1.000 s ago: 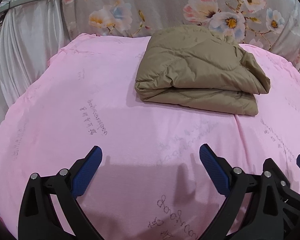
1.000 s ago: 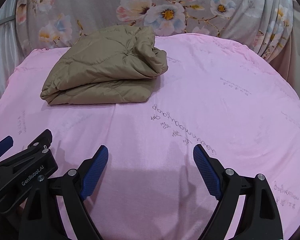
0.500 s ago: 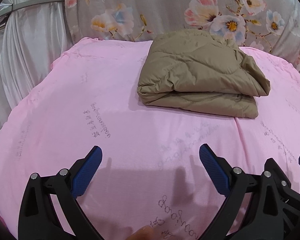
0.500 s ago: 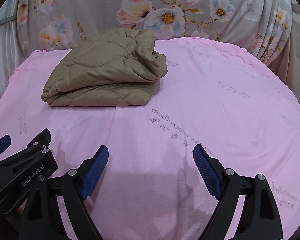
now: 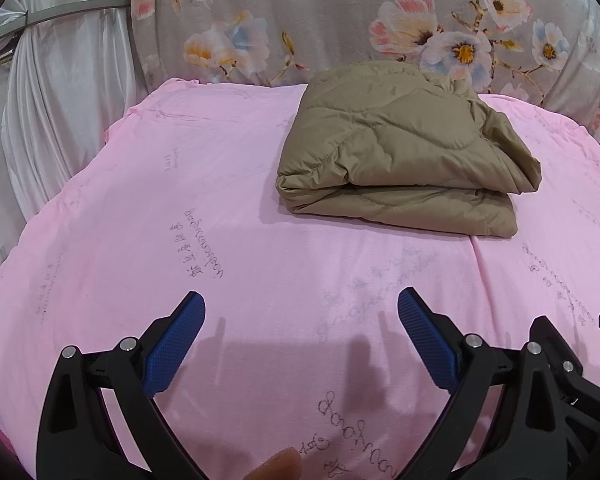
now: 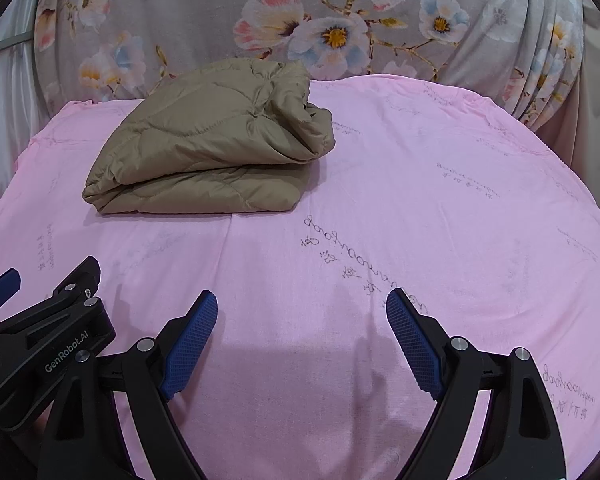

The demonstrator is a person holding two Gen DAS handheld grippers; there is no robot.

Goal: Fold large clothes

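where sheet [image 5: 260,200] lies bare beside jacket [image 5: 400,152]

The pink sheet [image 5: 220,184] is flat and bare in front of both tongs, so there is lots of room to slide forward. The left tongs [image 5: 300,312] and the right tongs [image 6: 300,308] hang side by side, near each other, jaws wide apart, nothing between them. The only big bump is the folded brown coat [image 5: 400,152], far back on the sheet. Behind it hangs the flower curtain [image 6: 340,20], close by. A white curtain [image 5: 60,100] blocks the left side.
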